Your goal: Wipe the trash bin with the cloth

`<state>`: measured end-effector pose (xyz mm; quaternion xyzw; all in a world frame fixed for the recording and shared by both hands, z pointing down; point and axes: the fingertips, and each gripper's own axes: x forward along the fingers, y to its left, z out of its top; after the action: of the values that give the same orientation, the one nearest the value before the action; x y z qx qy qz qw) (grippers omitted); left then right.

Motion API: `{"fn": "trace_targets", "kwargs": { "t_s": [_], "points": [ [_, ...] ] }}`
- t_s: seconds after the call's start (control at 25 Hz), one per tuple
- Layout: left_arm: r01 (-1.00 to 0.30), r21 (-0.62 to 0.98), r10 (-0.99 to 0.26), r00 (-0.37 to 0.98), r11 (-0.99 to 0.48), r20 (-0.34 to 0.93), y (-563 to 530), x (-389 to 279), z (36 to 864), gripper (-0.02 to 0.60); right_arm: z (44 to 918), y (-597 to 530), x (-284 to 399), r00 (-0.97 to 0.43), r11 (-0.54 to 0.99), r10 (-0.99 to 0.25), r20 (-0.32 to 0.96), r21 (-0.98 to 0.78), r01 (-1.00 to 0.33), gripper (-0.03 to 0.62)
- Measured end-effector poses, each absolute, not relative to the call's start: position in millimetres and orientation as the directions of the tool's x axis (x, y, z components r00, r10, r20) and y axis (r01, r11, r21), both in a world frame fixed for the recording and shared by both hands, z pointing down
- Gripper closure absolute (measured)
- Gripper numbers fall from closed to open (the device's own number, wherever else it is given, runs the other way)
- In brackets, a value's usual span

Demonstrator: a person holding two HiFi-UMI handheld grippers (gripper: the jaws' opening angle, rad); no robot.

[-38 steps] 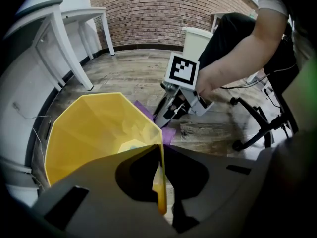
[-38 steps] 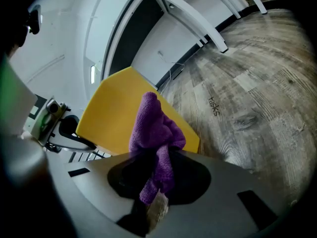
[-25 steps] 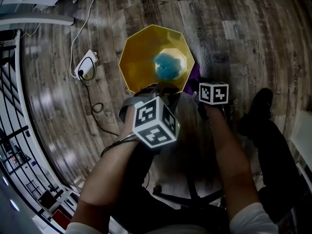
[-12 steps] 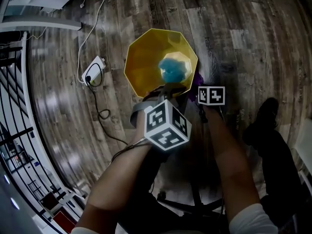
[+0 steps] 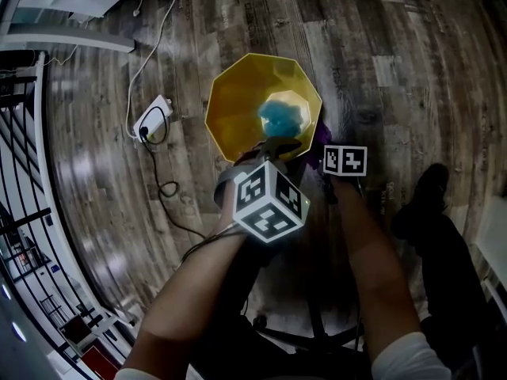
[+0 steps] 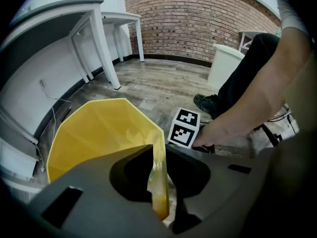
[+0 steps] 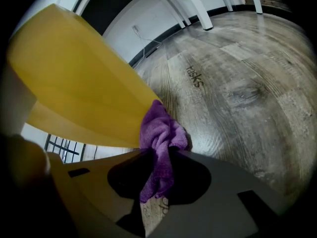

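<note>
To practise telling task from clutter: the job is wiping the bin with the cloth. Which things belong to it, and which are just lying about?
Job: yellow trash bin; purple cloth, clamped in the right gripper; left gripper, whose jaws have just been opening, bin rim between them.

Lying about: white plug block with cable; blue lump inside bin; white desk.

Head view: the left gripper (image 6: 159, 182) body covers the near rim of the trash bin (image 5: 238, 105) and its own jaws. Its own view shows them just eased open a touch, rim pinched between. From above, the cloth (image 7: 161, 138) is only a purple sliver beside the bin, the rest under the right gripper (image 7: 157, 170) cube. There's a blue lump (image 5: 283, 115) in the bin bottom — can't tell what it is. Right gripper view cuts the bin off at the left edge; left gripper view hides its base.
</note>
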<state>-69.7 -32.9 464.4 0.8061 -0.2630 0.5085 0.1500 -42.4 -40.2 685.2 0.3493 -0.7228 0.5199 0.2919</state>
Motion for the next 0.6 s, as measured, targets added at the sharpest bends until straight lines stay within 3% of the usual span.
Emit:
{"fn": "trace_targets", "kwargs": {
  "t_s": [0.2, 0.6],
  "points": [
    [-0.598, -0.056, -0.328, 0.356, -0.8, 0.875, -35, -77, 447, 0.466, 666, -31, -20, -0.575, 0.211, -0.237, 0.783, -0.536, -0.817, 0.505],
    [-0.625, -0.083, -0.428, 0.425, -0.776, 0.798, -19, -78, 389, 0.459, 601, -11, 35, -0.539, 0.259, -0.306, 0.785, -0.476, -0.84, 0.505]
  ]
}}
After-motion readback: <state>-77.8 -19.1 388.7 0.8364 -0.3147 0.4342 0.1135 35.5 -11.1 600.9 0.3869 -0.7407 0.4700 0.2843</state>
